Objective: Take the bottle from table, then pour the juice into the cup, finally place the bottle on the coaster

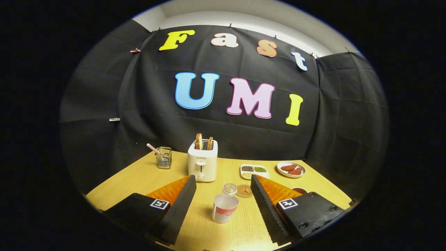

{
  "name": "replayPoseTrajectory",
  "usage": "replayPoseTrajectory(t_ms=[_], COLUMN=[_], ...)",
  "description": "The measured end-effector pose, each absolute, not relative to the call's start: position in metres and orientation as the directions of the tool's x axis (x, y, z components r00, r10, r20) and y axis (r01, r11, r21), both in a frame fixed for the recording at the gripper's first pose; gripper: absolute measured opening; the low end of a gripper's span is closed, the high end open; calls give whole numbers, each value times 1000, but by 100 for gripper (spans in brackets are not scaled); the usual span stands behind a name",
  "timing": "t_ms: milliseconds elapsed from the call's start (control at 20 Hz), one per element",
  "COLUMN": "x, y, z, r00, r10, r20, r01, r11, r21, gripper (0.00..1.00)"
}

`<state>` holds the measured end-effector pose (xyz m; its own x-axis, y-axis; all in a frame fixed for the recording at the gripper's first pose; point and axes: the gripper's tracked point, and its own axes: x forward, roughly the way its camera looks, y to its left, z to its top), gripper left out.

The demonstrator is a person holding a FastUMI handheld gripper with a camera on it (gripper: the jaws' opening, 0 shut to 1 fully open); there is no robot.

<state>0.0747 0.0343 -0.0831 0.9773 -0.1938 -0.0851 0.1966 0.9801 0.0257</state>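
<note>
On the wooden table (139, 181), going from left to right, a wire holder (164, 157) and a toaster (202, 160) with bread are seen at the back. Between the fingers of the gripper (223, 195), which are spread wide with nothing held, a cup (224, 208) is found. Just beyond the cup a small clear bottle (229, 188) is set, with the coaster (244, 190) touching or just beside it. The bottle is judged light, stiff and rather slippery, so it should be taken around its body. Further right, a tray (254, 171) and a plate (291, 169) are laid.
</note>
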Motion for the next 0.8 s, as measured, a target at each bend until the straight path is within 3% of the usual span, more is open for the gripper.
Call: replayPoseTrajectory(t_ms=[800], x=[130], y=[17], z=[-196], r00=[918], r10=[-325], r20=[-228], r01=[357], r11=[927], r21=[114], gripper=[97])
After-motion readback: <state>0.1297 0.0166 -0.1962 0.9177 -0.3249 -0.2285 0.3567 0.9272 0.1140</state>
